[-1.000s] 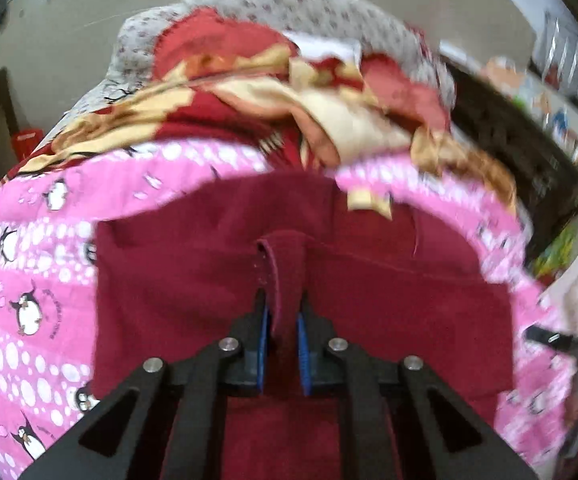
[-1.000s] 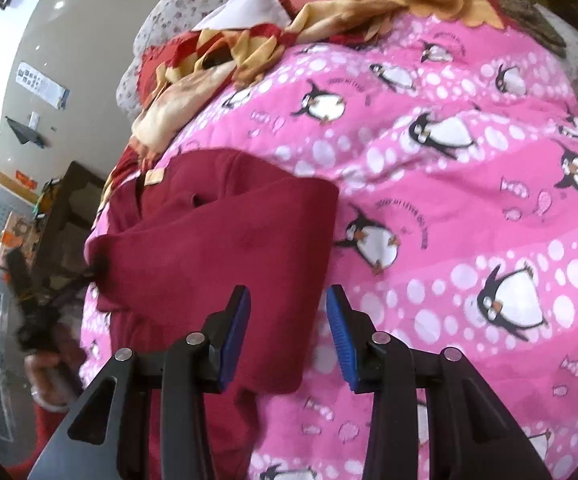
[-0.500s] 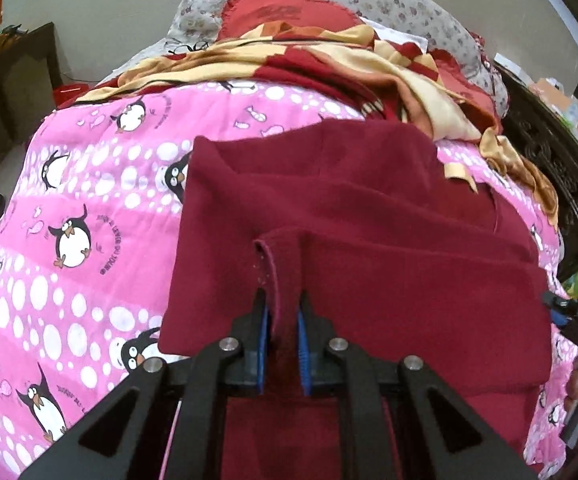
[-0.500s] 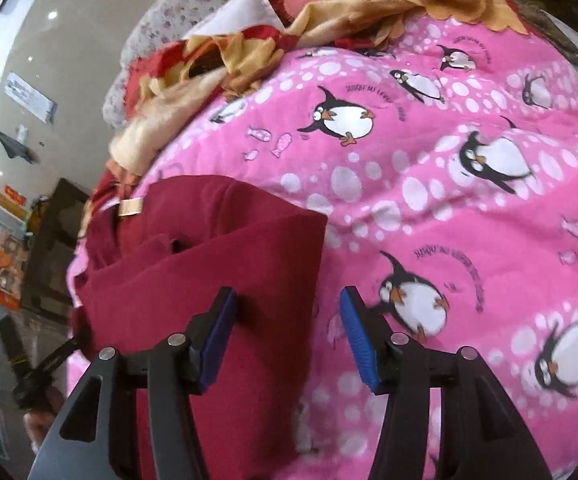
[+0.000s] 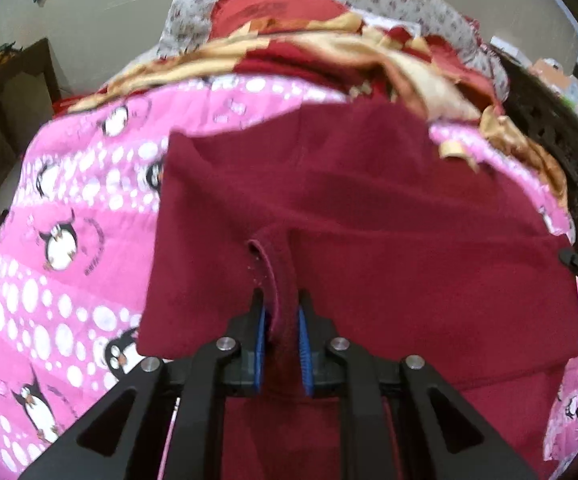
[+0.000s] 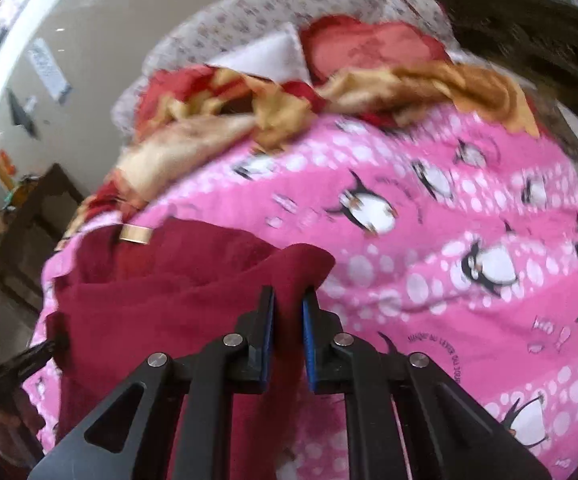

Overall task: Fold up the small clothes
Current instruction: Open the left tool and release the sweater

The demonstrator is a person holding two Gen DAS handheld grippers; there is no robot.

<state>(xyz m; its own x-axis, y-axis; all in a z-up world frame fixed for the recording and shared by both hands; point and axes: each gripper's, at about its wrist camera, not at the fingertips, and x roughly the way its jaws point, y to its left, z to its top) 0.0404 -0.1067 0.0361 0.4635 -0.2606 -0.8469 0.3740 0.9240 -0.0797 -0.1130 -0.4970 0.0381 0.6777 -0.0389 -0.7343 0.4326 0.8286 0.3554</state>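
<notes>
Left wrist view: the left gripper point(image 5: 282, 334) has its jaws clamped on a raised hem of the maroon fleece garment point(image 5: 369, 216), which lies spread on the pink penguin quilt point(image 5: 69, 220) of the bed. Right wrist view: the right gripper point(image 6: 287, 338) is closing its jaws on the garment's far corner — fabric already sits pinched between the pads. Step in hand: securing both ends of one edge ahead of a fold. The next move calls for lifting both ends together, keeping the edge taut and level, then carrying it across to the opposite edge — avoid dragging the quilt.
</notes>
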